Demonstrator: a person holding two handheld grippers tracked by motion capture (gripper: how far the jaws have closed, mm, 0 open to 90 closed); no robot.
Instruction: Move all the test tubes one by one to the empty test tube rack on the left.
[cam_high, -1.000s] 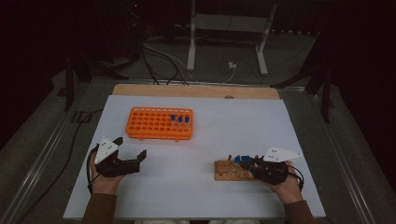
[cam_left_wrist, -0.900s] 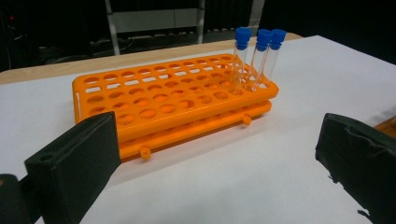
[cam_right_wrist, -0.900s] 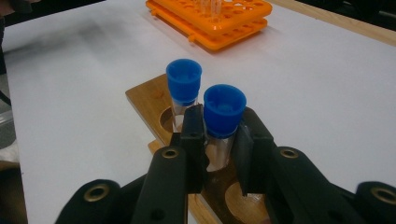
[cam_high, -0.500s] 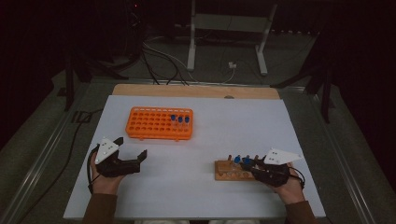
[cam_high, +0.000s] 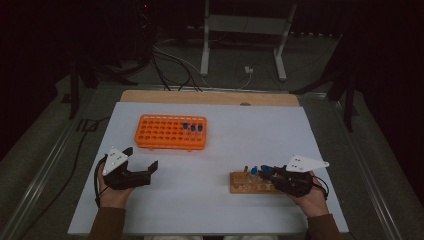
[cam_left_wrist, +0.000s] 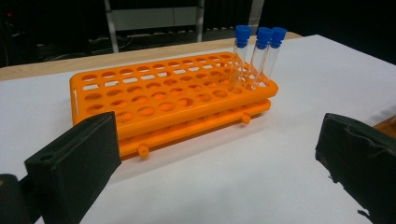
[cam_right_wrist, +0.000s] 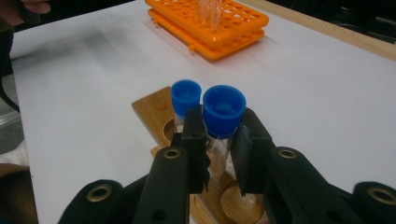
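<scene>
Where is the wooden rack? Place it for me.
In the high view the wooden rack lies at the table's near right, against the right gripper, well apart from the orange rack farther back on the left.

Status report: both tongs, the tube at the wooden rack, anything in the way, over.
Left tongs open, holding nothing. Right tongs shut on blue-capped tube at wooden rack. Second capped tube close beside it. Orange rack well clear.

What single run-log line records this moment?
right gripper: shut on tube at wooden block | left gripper: open, empty | orange rack: three tubes
</scene>
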